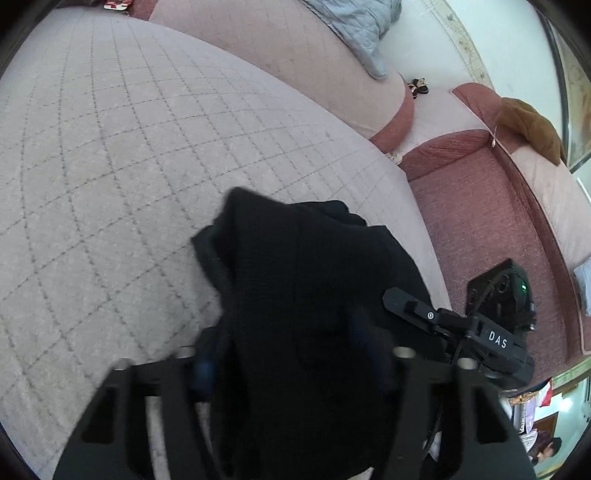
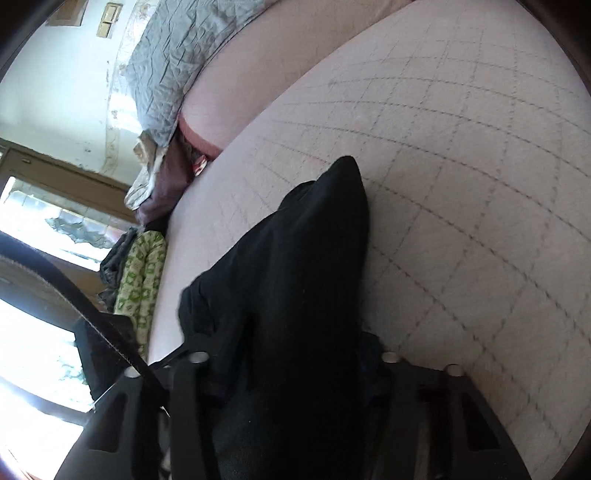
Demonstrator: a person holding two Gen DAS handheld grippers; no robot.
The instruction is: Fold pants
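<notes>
The black pants (image 1: 295, 266) hang bunched over my left gripper (image 1: 291, 354), which is shut on the fabric just above the pale quilted bed cover (image 1: 129, 147). The cloth hides most of its blue-padded fingers (image 1: 204, 369). In the right wrist view the same black pants (image 2: 295, 277) drape over my right gripper (image 2: 291, 373), which is also shut on the fabric, its fingertips buried in it. My right gripper also shows in the left wrist view (image 1: 461, 325), close at the right beside the pants.
A grey quilted blanket (image 1: 358, 33) lies on a pink cushion at the back. A maroon sofa (image 1: 480, 221) with a brown cloth (image 1: 528, 125) is at right. A green patterned cloth (image 2: 142, 280) and piled clothes (image 2: 155, 177) sit by the bed's left edge near a window.
</notes>
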